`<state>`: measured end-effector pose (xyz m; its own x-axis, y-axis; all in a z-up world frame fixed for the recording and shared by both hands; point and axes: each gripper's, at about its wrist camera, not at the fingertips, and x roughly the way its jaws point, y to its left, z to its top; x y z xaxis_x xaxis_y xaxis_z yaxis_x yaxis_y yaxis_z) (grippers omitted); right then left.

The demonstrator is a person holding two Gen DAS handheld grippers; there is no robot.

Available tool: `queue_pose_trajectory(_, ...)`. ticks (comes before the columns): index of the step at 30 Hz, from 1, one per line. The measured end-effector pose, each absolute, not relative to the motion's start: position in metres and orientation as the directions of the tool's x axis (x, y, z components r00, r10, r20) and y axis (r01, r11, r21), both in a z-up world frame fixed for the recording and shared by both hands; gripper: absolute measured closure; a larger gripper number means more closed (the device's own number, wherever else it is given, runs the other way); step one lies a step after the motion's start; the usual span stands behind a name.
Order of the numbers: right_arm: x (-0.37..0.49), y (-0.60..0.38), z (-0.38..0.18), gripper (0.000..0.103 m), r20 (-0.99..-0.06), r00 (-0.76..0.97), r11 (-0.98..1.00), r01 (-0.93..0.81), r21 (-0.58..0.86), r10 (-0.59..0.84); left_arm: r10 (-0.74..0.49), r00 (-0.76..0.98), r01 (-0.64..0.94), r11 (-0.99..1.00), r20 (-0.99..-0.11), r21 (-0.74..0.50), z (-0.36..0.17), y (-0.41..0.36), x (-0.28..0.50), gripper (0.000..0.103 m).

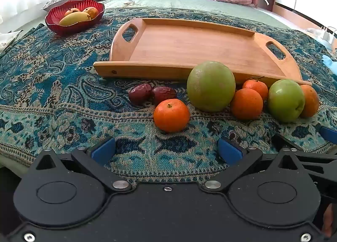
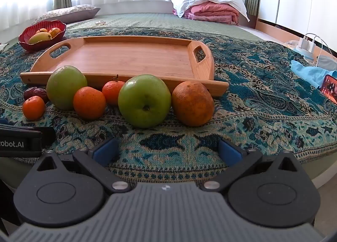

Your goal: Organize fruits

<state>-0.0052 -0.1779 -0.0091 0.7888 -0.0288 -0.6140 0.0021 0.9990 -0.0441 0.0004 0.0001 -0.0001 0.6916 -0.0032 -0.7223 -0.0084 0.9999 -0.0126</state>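
Observation:
A bare wooden tray (image 1: 189,42) (image 2: 130,56) lies on a blue patterned cloth. In front of it sit a large green fruit (image 1: 210,86) (image 2: 65,86), a green apple (image 1: 286,99) (image 2: 144,99), several oranges, such as the nearest one (image 1: 171,114) and a big dull one (image 2: 192,103), and two dark dates (image 1: 152,94). My left gripper (image 1: 166,152) is open and empty, a little short of the nearest orange. My right gripper (image 2: 167,151) is open and empty, a little short of the green apple.
A red bowl (image 1: 54,22) (image 2: 25,37) with mangoes stands at the far left. Pillows and folded pink bedding (image 2: 210,12) lie at the back. A charger (image 2: 305,44), a blue cloth (image 2: 309,72) and a phone (image 2: 330,90) lie at the right.

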Motion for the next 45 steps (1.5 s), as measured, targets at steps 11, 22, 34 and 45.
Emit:
queue_pose_trajectory(11, -0.0057, -0.1781, -0.0092, 0.0, -0.612, 0.79, 0.999, 0.003, -0.042, -0.028, -0.001, 0.698, -0.008, 1.0, -0.717, -0.009, 0.0003, 0.0003, 0.0006, 0.0)
queue_pose_trajectory(22, -0.0059, -0.1773, -0.0089, 0.0, -0.611, 0.791, 0.999, 0.003, -0.044, -0.029, -0.001, 0.699, -0.009, 1.0, -0.715, -0.01, 0.0001, 0.0002, 0.0002, 0.0)
queue_pose_trajectory(34, -0.0059, -0.1768, -0.0094, 0.0, -0.61, 0.792, 0.999, 0.003, -0.044, -0.03, 0.0, 0.7, -0.009, 1.0, -0.714, -0.009, 0.0002, 0.0002, 0.0003, 0.0)
queue_pose_trajectory(45, -0.0061, -0.1769, -0.0095, 0.0, -0.609, 0.793, 0.999, 0.003, -0.045, -0.03, 0.0, 0.701, -0.009, 1.0, -0.713, -0.009, 0.0002, 0.0003, 0.0002, 0.0)
